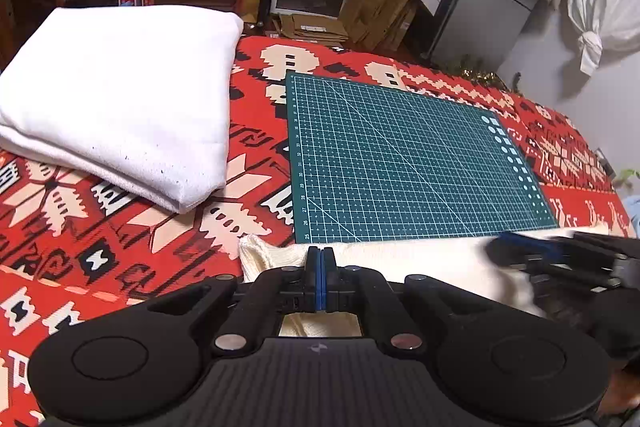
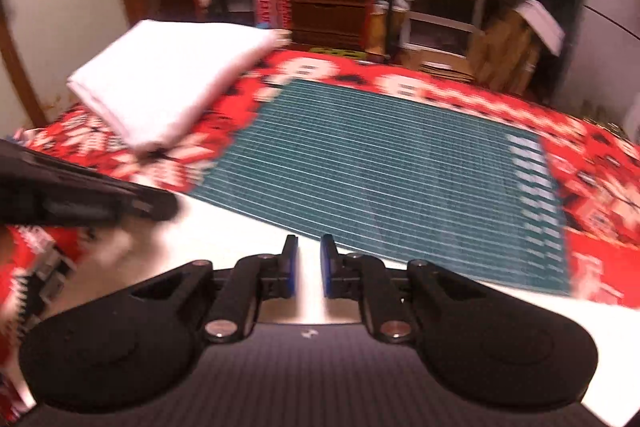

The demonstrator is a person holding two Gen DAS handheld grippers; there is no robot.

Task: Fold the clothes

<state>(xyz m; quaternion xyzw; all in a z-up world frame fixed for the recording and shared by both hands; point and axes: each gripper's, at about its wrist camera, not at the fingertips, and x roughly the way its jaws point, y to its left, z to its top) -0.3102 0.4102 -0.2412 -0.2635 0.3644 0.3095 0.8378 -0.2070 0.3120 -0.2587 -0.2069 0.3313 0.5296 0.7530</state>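
Left gripper (image 1: 321, 254): blue pads pressed together, no gap visible; cream cloth (image 1: 420, 259) lies directly under and ahead of the tips, but the left wrist view doesn't show whether any fabric is pinched between them, so can't tell if it's holding. Right gripper (image 2: 308, 247): jaws narrow-open, clear gap, nothing between the 2 pads; the cloth sits flat beneath and just beyond them, its far edge overlapping the near edge of the green cutting mat (image 2: 400, 163). Cloth's left corner (image 1: 256, 251) pokes out just left of the left tips, onto the red patterned blanket (image 1: 80, 247). Folded white stack (image 1: 120, 95) lies well apart, far left of the mat. Right wrist view is motion-blurred. Each gripper shows at the edge of the other's view, both over the same cloth.
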